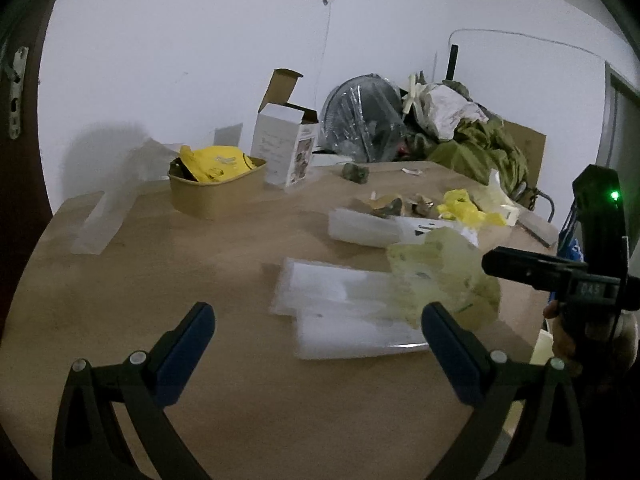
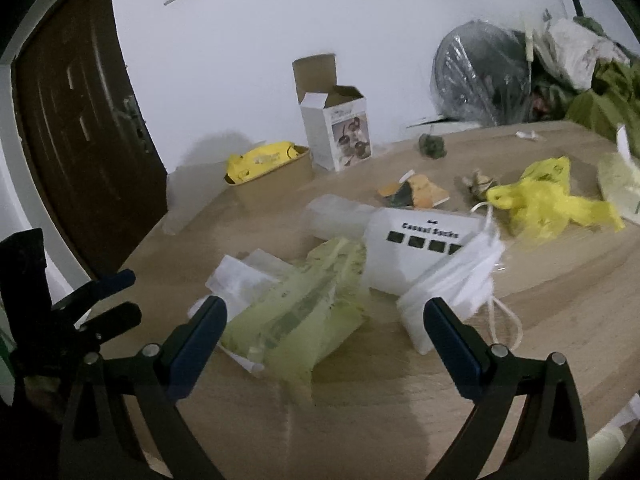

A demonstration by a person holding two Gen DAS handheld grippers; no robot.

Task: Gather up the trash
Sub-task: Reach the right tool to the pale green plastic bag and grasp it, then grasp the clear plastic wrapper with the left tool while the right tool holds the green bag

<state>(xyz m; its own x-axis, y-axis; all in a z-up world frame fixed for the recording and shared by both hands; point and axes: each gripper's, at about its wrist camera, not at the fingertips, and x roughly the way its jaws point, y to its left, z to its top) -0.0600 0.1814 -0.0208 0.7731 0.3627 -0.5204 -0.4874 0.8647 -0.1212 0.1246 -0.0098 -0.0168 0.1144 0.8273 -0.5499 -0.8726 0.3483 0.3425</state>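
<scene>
Trash is scattered over a wooden table (image 1: 160,272). My left gripper (image 1: 319,332) is open just above the table, with clear plastic sheets (image 1: 344,304) ahead of it and a pale green plastic bag (image 1: 444,280) by its right finger. My right gripper (image 2: 326,328) is also open, and the same green bag (image 2: 304,304) lies between and just beyond its fingers, untouched. Next to it are a white "Casual Socks" pack (image 2: 424,244), a white mask with strings (image 2: 452,280) and a yellow plastic bag (image 2: 540,200). Nothing is held.
A brown paper bowl (image 1: 216,196) with a yellow wrapper stands at the back left, beside an open white carton (image 1: 286,148). Small scraps (image 2: 416,192) lie mid-table. A wrapped fan (image 1: 360,120) and a pile of cloth fill the far right. A dark door (image 2: 80,140) is left.
</scene>
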